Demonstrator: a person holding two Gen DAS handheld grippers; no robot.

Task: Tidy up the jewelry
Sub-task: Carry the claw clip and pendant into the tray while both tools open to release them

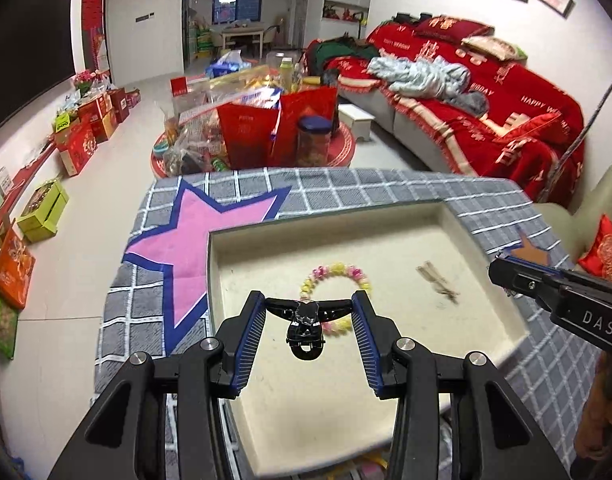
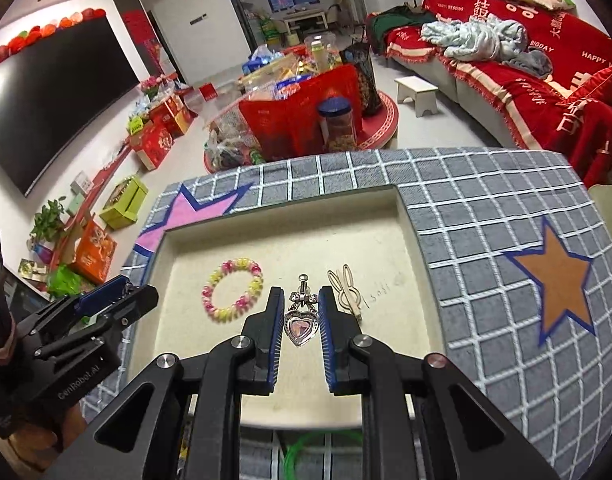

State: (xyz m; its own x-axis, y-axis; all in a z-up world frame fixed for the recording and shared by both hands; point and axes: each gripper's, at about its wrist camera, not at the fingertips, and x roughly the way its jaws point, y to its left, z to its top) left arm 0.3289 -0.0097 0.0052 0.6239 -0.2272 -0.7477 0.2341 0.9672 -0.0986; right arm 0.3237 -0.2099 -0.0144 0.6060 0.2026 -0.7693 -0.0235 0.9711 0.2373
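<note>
A beige tray (image 1: pixel 482 248) sits on a grey checked cloth. In the left wrist view my left gripper (image 1: pixel 308 300) is shut on a black hair claw clip (image 1: pixel 306 326), holding its two arms between the fingertips above the tray. A pink and yellow bead bracelet (image 1: pixel 338 276) lies in the tray behind it. In the right wrist view my right gripper (image 2: pixel 301 300) is shut on a silver heart pendant (image 2: pixel 301 326) with a pink stone, above the tray (image 2: pixel 410 240). The bracelet (image 2: pixel 231 290) lies left of it and a rabbit-shaped hair clip (image 2: pixel 348 286) lies right of it.
The grey cloth (image 2: pixel 486 240) carries a pink star (image 1: pixel 185 240) and an orange star (image 2: pixel 562 280). Beyond the table's far edge stand red gift bags and jars (image 1: pixel 265 128) on the floor. A red-covered sofa (image 1: pixel 486 92) is at the right.
</note>
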